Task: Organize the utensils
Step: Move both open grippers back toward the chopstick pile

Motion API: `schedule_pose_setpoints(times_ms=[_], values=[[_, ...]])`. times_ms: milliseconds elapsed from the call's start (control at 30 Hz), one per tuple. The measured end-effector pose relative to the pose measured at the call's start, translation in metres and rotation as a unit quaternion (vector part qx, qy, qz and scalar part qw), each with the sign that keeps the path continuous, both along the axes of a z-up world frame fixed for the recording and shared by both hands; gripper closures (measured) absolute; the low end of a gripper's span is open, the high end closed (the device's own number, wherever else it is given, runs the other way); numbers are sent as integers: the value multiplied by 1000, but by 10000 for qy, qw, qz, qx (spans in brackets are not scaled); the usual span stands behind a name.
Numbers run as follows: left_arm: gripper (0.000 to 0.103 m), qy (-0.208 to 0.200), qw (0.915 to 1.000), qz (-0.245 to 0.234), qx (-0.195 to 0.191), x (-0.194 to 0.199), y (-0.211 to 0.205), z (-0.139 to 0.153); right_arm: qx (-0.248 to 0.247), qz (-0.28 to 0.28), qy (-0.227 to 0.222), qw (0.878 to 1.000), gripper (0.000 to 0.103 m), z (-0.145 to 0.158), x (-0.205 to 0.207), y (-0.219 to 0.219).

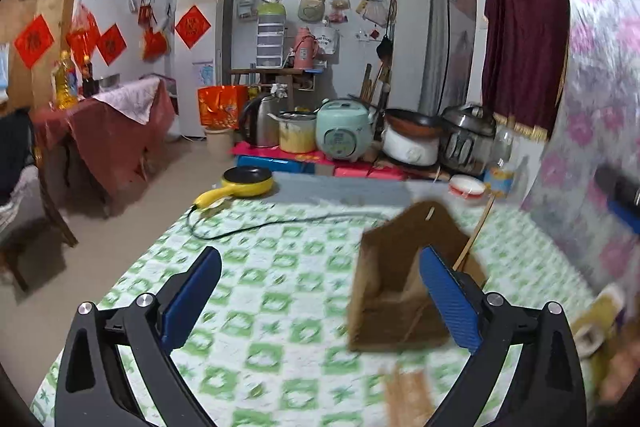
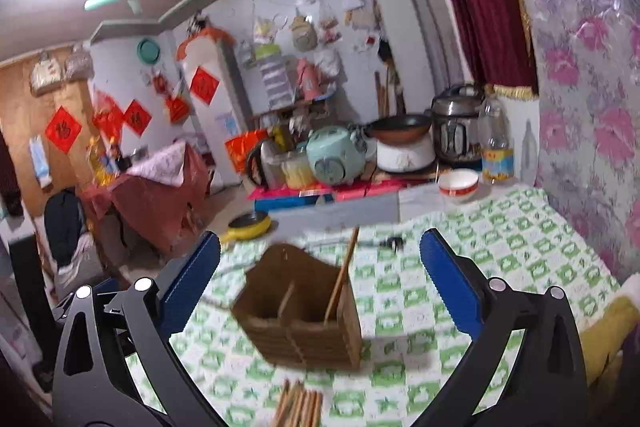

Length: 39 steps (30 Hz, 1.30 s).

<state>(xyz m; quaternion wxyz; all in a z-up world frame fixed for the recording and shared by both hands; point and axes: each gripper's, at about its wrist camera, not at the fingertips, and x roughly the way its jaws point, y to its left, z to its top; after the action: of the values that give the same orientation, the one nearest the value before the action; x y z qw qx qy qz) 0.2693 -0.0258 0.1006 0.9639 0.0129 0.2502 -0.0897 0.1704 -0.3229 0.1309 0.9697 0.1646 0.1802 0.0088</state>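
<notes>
Left gripper (image 1: 320, 291): my 2 blue-padded fingers stand spread wide over the green-and-white checked tablecloth (image 1: 256, 267), nothing pinched between them.
Right gripper (image 2: 320, 279): my fingers are spread wide here too; the wooden holder sits between them in the frame, but no pad presses on it.
Wooden holder (image 2: 298, 311): centre of the right wrist view, standing on the cloth, split into 2 compartments by a middle wall; in the left wrist view it sits lower right (image 1: 396, 283), partly behind my right-hand finger.
Chopstick in holder (image 2: 340, 277): 1 stick leans in the right compartment, its tip rising above the rim.
Loose chopsticks (image 2: 300, 403): a bundle lies flat on the cloth at the bottom centre of the right wrist view, just in front of the holder; blurred, so I cannot count them.
Bowl (image 2: 458, 185): white with a red band, at the far edge of the table, right of centre, well apart from the holder.
Yellow pan (image 1: 246, 183): far left edge of the table, its black cord (image 1: 256, 227) trailing across the cloth.
</notes>
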Motion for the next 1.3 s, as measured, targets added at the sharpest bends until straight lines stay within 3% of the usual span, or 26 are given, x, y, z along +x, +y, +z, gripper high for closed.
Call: schedule_pose_setpoints(times_ms=[167,200,267,667,867,967,1300], values=[[6,697,9956,-403,473,-19,13,-69,-474,525,420,9966,6,-84,-29,9],[6,874,9934,-519,524,-22,14,-78,-538,640,833,9930,6,-107,-30,10],[6,1222,9877,-793,569,-32,14,-95,-511,887,1188,9876,6,-121,-31,12],[6,1699,9585,-2140,812,-85,-8,-130,-864,807,1648,9792,6,-147,-43,24],[6,1902,9379,-2575,1334,-102,-28,-146,-763,725,1746,9790,6,-150,-42,19],[6,1866,9345,-2551,1639,-107,-32,-152,-648,679,1831,9786,6,-153,-40,15],[6,2181,9363,-2139,1735,-92,-16,-161,-455,656,1890,9787,6,-155,-39,10]])
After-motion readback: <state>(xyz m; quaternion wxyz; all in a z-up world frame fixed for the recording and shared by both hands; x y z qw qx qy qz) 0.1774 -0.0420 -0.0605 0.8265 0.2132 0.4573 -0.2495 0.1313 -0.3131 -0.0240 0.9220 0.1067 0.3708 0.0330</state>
